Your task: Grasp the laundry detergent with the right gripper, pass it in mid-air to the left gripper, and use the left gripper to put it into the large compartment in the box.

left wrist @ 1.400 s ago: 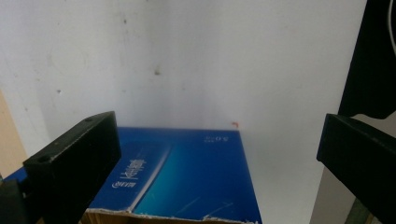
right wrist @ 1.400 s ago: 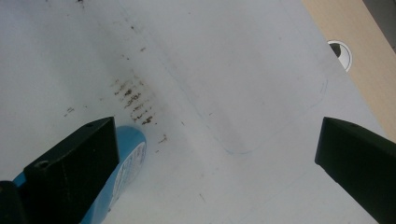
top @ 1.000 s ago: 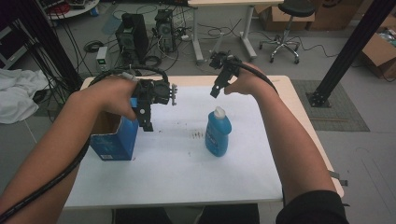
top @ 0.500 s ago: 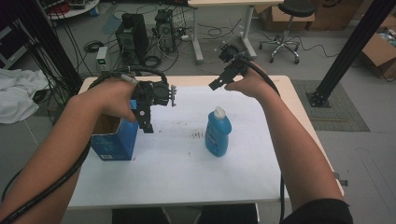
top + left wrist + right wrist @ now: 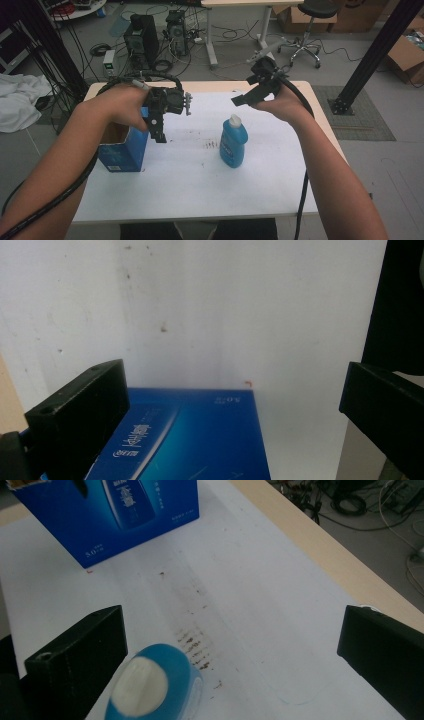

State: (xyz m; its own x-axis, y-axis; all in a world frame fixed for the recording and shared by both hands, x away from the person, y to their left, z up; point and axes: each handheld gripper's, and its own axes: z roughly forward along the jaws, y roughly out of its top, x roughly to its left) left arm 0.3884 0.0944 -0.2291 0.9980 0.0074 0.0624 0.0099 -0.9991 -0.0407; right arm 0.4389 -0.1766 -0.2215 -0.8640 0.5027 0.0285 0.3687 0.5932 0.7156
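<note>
Here the blue bottle [image 5: 233, 142] stands below the raised right tool [image 5: 250, 95].

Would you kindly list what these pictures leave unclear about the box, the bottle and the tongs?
- Blue box: its inside is dark in the high view, partly hidden by the left tongs.
- Blue bottle: body cut off by the right gripper view's bottom edge; label too small in the high view.
- Right tongs: blurred in the high view.

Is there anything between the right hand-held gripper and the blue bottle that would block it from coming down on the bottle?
Nothing visible. The right hand-held gripper hangs open above the blue bottle, whose white cap faces it, uncovered.
</note>
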